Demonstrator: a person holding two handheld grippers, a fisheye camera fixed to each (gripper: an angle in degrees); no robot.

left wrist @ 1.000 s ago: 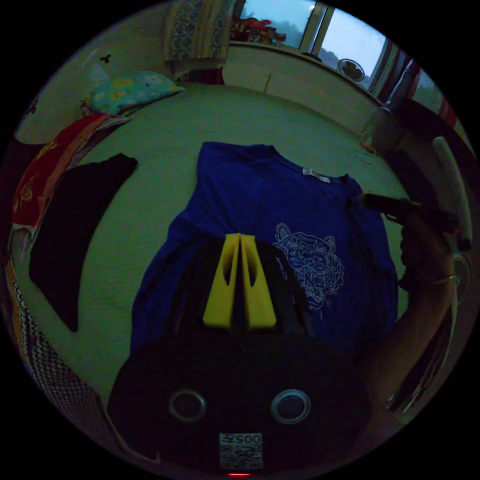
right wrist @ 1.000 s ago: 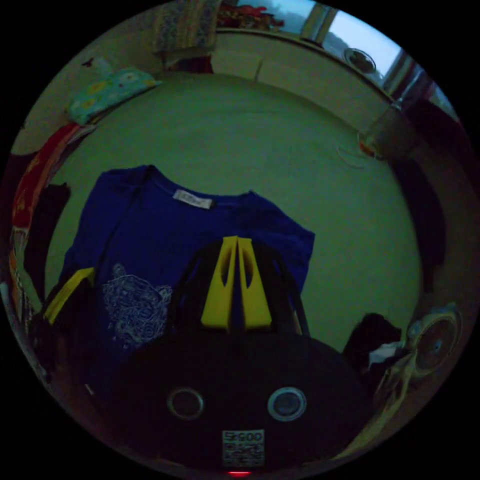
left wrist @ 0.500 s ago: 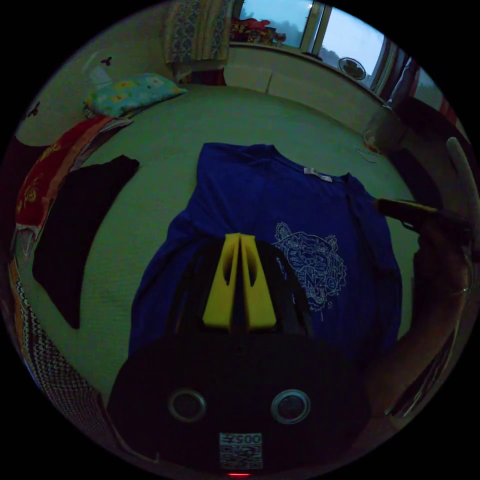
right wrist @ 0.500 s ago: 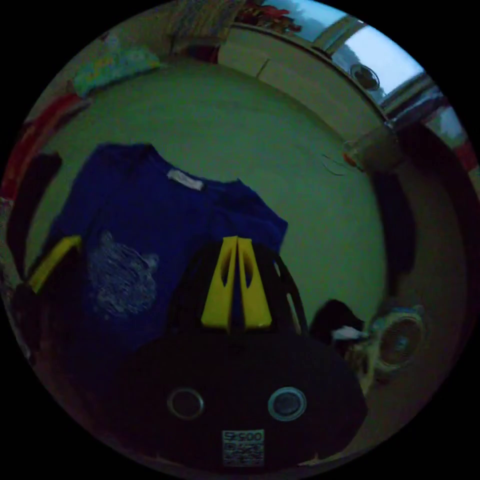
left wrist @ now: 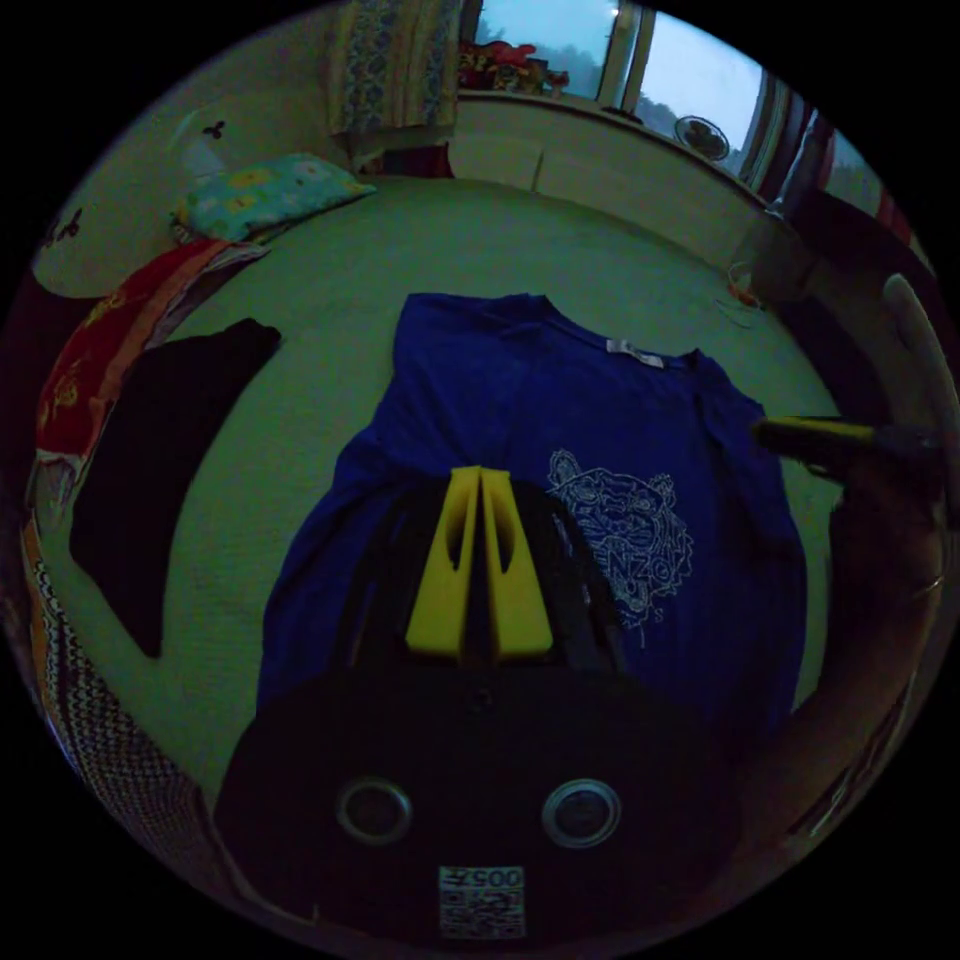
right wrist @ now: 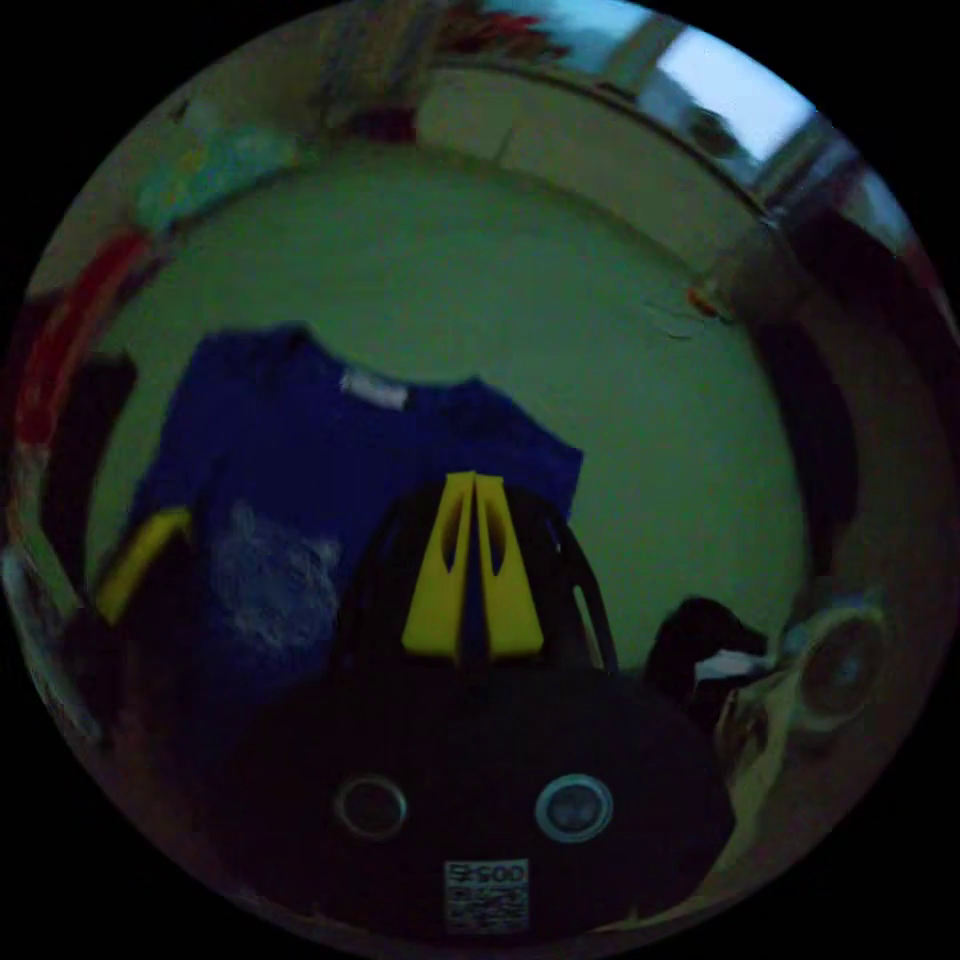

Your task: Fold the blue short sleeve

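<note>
The left gripper (left wrist: pixel 479 475) points straight ahead in its own view, its yellow jaws pressed together at the tips, nothing between them. The right gripper (right wrist: pixel 474 480) also has its jaws closed tip to tip; in the left gripper view it reaches in from the right edge.

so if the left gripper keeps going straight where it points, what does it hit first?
Most likely the blue shirt: the left gripper, shut and empty, points across its chest toward the collar. Its height above the cloth is unclear, so it may skim over onto the green mat beyond.
</note>
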